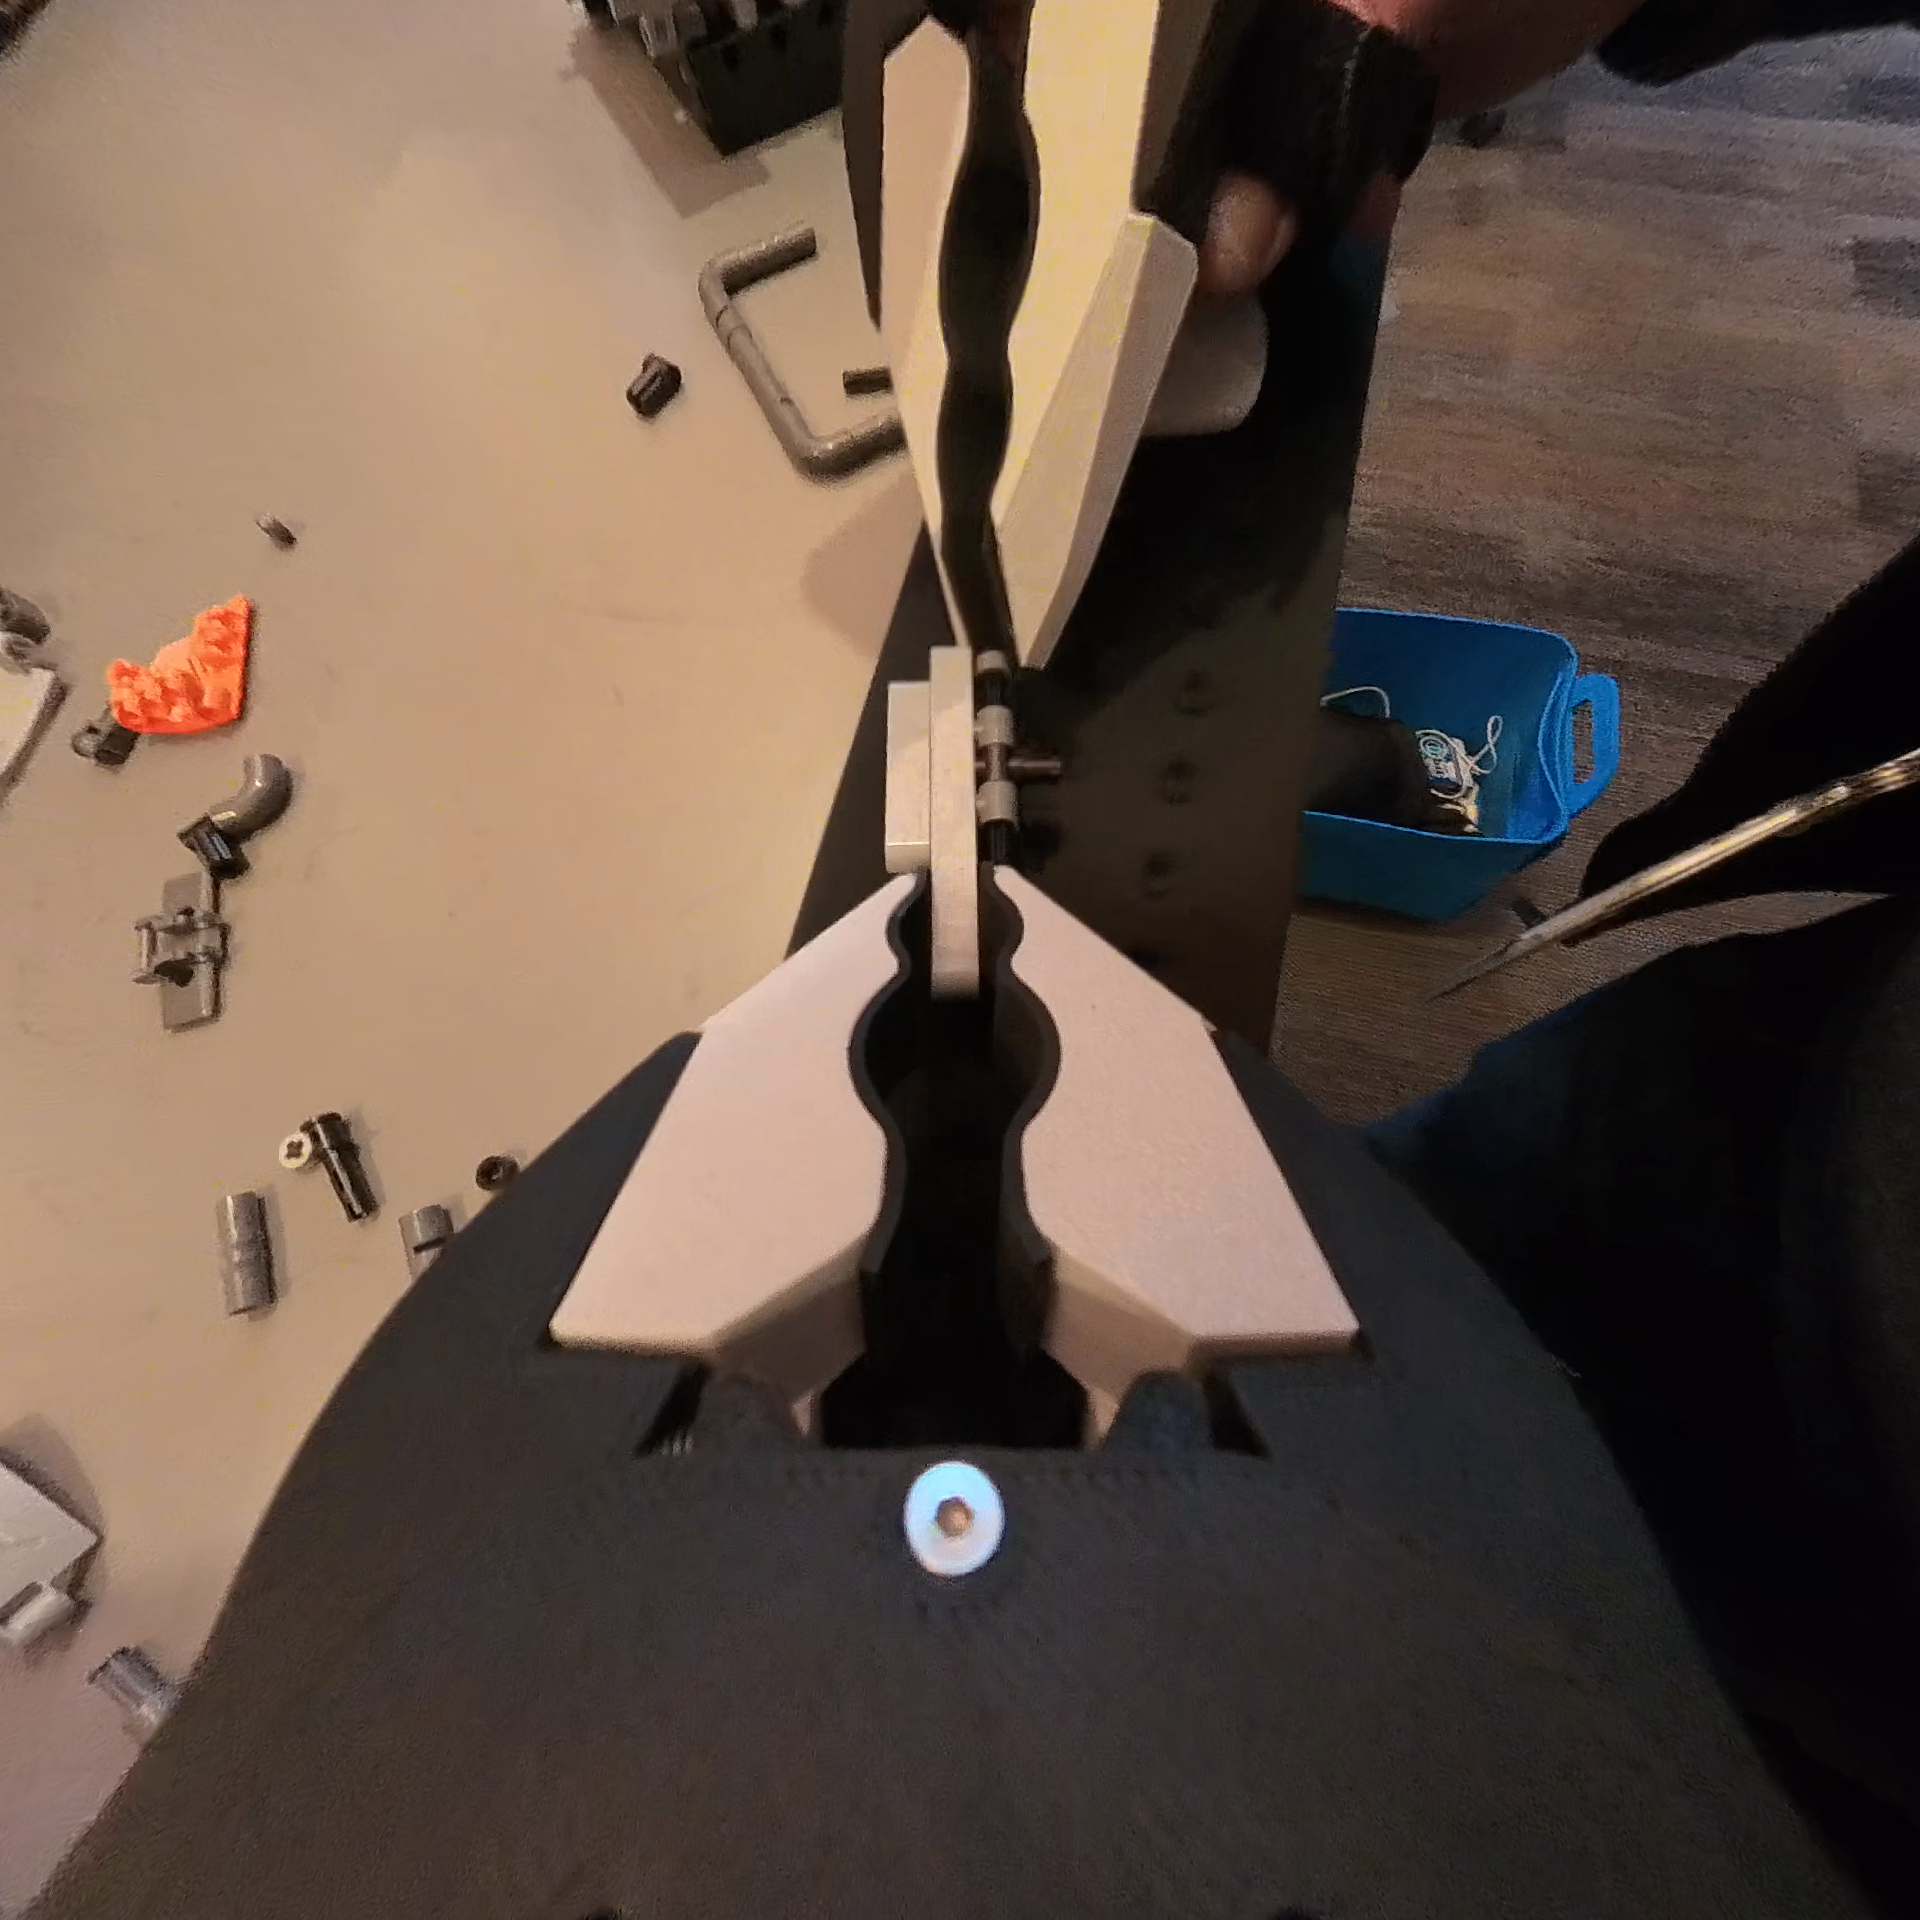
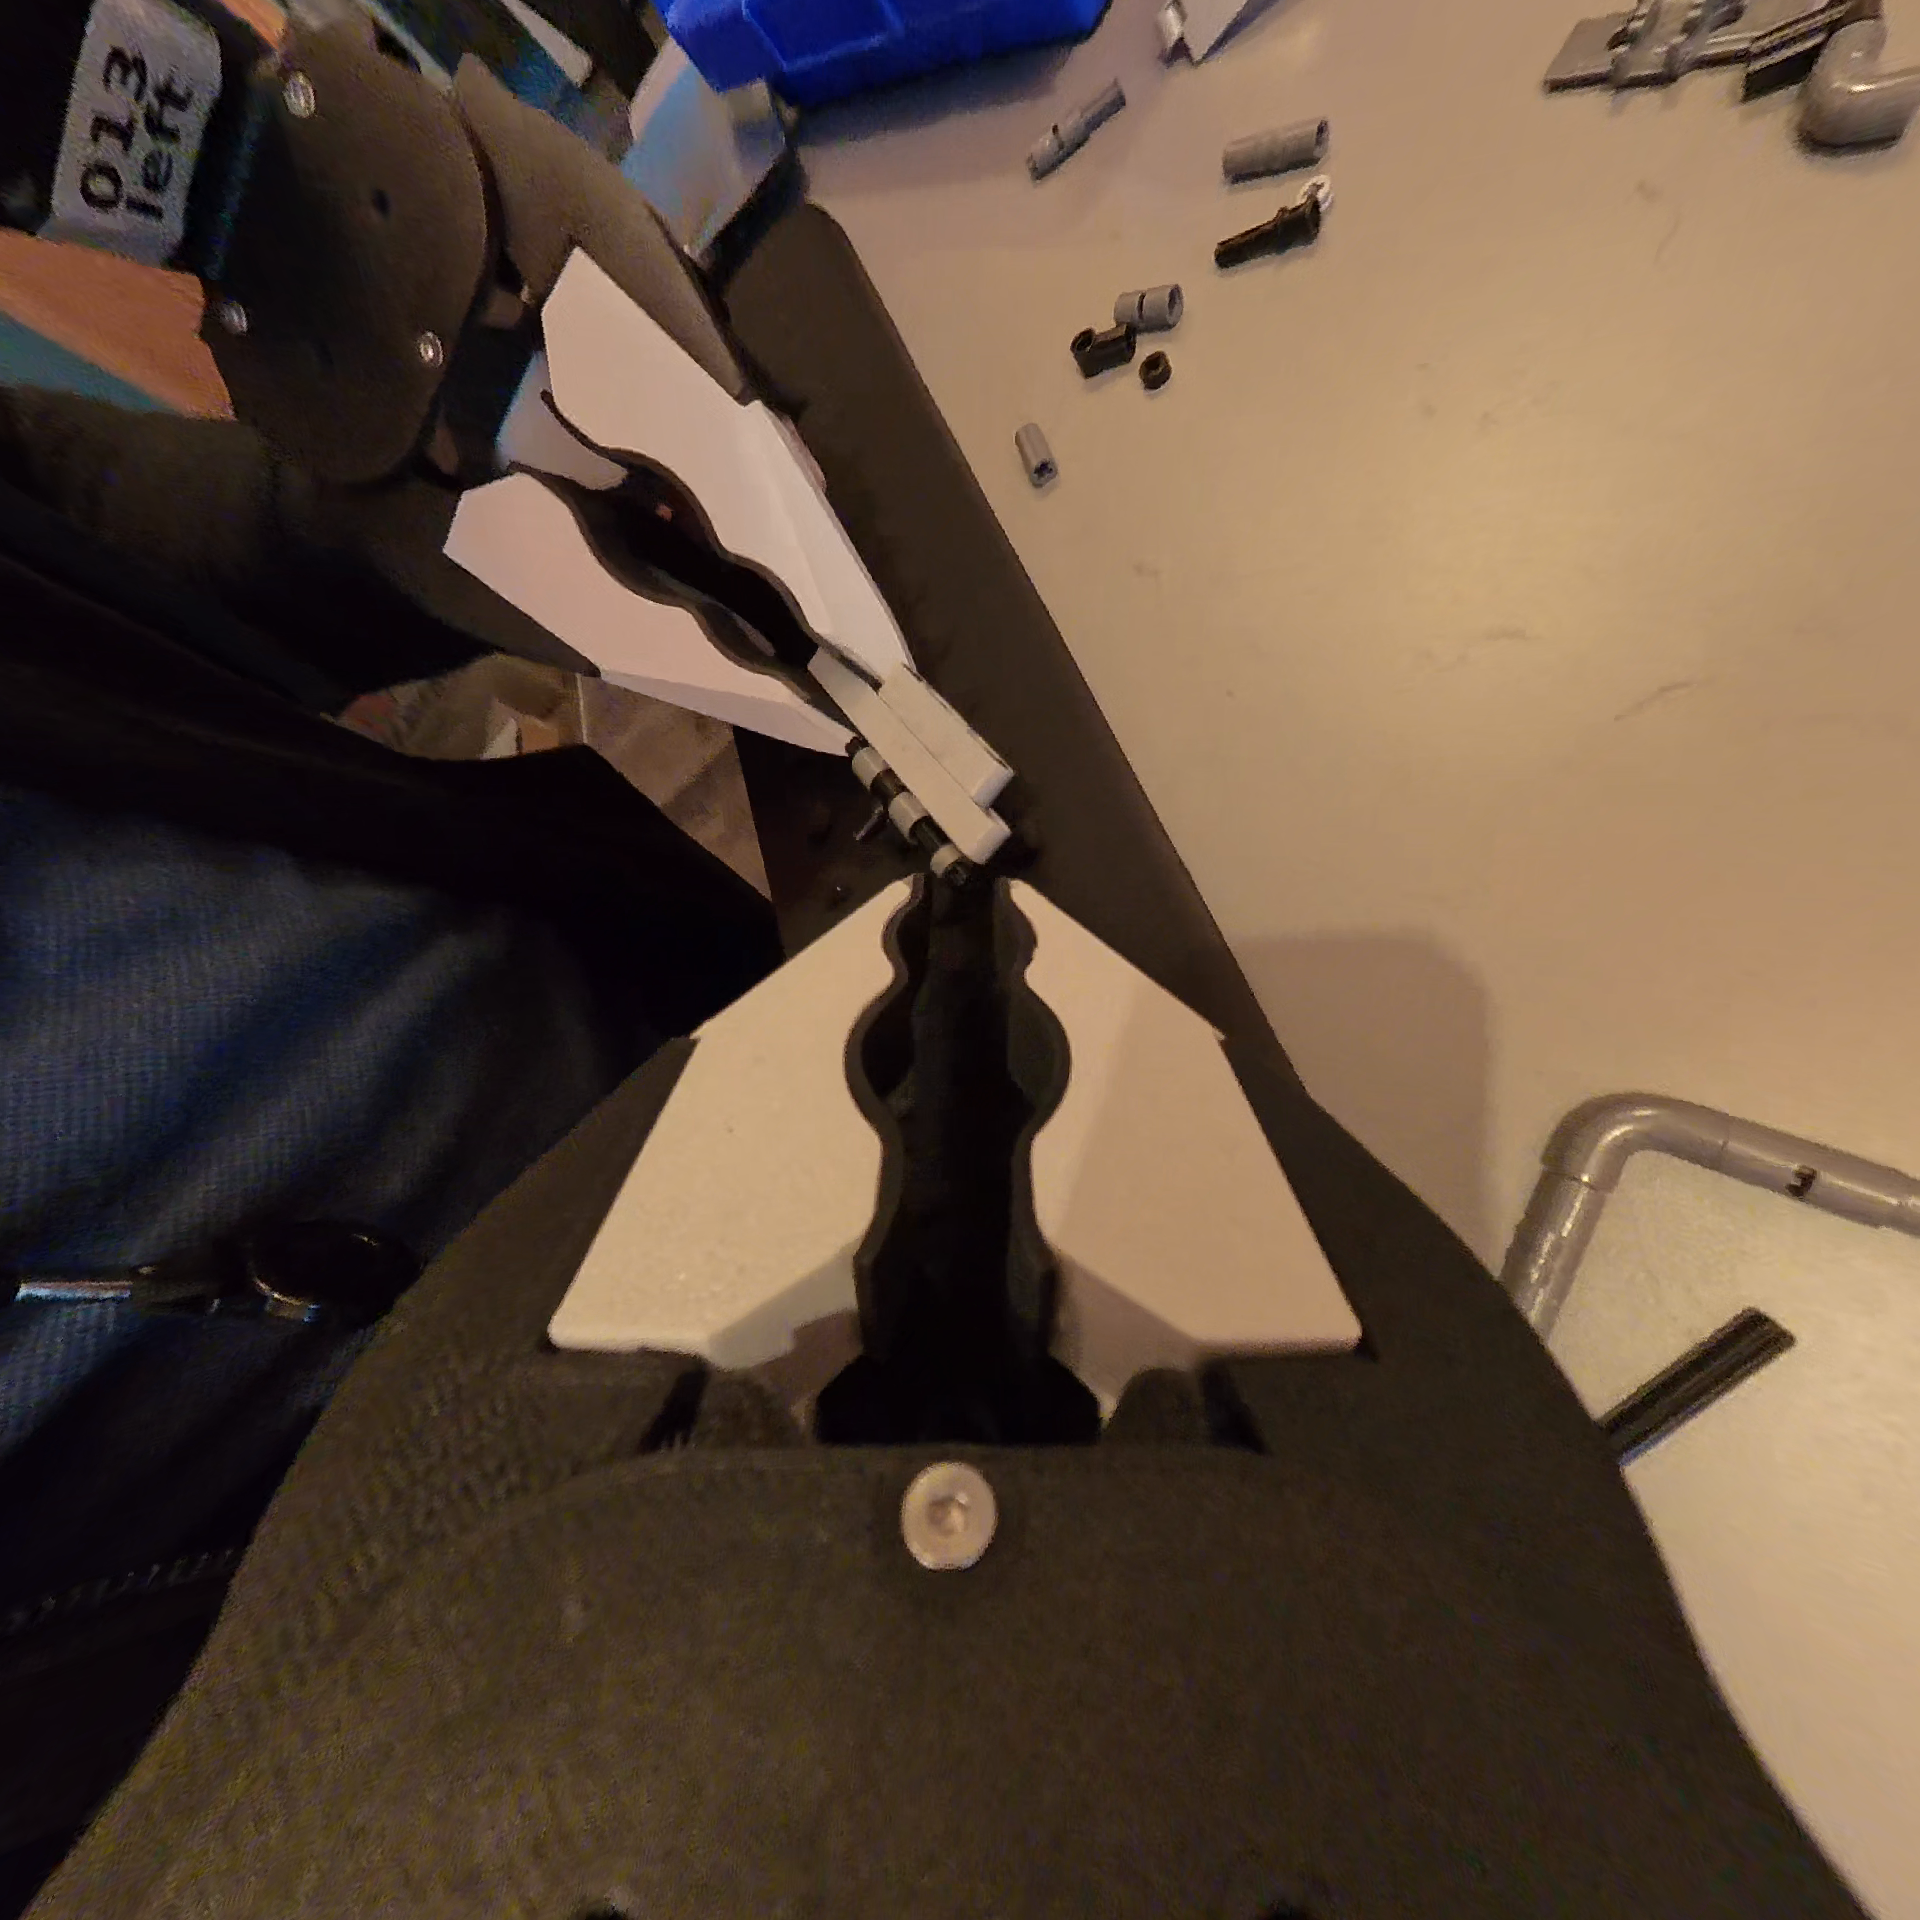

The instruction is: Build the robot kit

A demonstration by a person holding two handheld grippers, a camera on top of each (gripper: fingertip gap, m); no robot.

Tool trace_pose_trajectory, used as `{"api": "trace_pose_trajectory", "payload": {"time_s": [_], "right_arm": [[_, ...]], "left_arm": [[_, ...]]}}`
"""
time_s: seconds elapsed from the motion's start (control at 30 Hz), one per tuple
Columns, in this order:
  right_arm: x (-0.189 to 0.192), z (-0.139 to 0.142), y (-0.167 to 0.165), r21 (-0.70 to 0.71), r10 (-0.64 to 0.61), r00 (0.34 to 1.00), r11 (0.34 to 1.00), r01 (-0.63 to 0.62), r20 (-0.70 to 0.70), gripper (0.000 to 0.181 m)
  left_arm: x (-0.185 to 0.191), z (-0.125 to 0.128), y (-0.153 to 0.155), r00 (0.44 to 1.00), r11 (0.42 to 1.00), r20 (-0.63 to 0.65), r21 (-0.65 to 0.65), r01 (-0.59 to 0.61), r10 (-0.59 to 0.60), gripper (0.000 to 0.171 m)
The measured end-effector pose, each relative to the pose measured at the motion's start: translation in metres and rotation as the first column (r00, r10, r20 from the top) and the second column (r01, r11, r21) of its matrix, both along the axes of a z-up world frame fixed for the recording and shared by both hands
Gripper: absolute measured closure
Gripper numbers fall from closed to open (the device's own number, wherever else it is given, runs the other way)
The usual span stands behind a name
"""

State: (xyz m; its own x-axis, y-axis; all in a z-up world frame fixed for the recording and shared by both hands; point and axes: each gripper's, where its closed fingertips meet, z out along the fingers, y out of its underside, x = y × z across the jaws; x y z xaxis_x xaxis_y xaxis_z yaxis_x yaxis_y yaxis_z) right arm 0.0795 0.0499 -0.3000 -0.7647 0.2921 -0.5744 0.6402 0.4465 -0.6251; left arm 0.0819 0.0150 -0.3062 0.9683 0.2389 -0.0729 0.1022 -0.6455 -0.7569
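Both white-fingered grippers pinch one flat grey assembly [image 1: 951, 831].

An orange crumpled piece [image 1: 185, 673], a grey bent pipe [image 1: 774, 358] and a blue basket [image 1: 1455, 764].

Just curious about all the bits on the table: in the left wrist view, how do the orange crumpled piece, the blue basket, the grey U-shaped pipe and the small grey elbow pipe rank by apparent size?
Largest to smallest, as they look:
1. Blue basket
2. Grey U-shaped pipe
3. Orange crumpled piece
4. Small grey elbow pipe

The basket sits lower, on the floor, so farther away; its true size is likely bigger still.
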Motion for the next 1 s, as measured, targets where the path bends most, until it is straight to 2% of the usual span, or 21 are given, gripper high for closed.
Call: {"api": "trace_pose_trajectory", "payload": {"time_s": [0.2,0.33,0.53,0.67,0.73,0.83,1.0], "right_arm": [[-0.005,0.022,0.001,-0.145,-0.066,0.995,0.987,0.077,0.077,0.176],[-0.012,0.042,0.004,-0.274,-0.113,0.981,0.949,0.154,0.158,0.176],[-0.018,0.052,0.006,-0.309,-0.177,0.933,0.910,0.276,0.313,0.177],[-0.020,0.052,0.005,-0.311,-0.212,0.905,0.890,0.334,0.368,0.177],[-0.021,0.055,0.005,-0.334,-0.217,0.908,0.878,0.342,0.360,0.176],[-0.026,0.062,0.012,-0.378,-0.235,0.919,0.857,0.349,0.315,0.164],[-0.025,0.074,0.013,-0.416,-0.250,0.936,0.845,0.336,0.249,0.166]], "left_arm": [[-0.006,0.018,0.006,0.997,0.999,-0.080,0.040,-0.011,0.014,0.165],[-0.012,0.035,0.011,0.989,0.997,-0.142,0.068,-0.022,0.032,0.165],[-0.019,0.046,0.014,0.948,1.000,-0.319,-0.009,-0.023,0.018,0.166],[-0.021,0.047,0.013,0.933,0.999,-0.360,-0.039,-0.028,0.012,0.165],[-0.023,0.047,0.012,0.934,0.999,-0.356,-0.037,-0.039,0.023,0.165],[-0.026,0.056,0.014,0.957,0.996,-0.279,0.061,-0.060,0.075,0.165],[-0.029,0.063,0.015,0.962,0.992,-0.256,0.104,-0.068,0.093,0.165]]}}
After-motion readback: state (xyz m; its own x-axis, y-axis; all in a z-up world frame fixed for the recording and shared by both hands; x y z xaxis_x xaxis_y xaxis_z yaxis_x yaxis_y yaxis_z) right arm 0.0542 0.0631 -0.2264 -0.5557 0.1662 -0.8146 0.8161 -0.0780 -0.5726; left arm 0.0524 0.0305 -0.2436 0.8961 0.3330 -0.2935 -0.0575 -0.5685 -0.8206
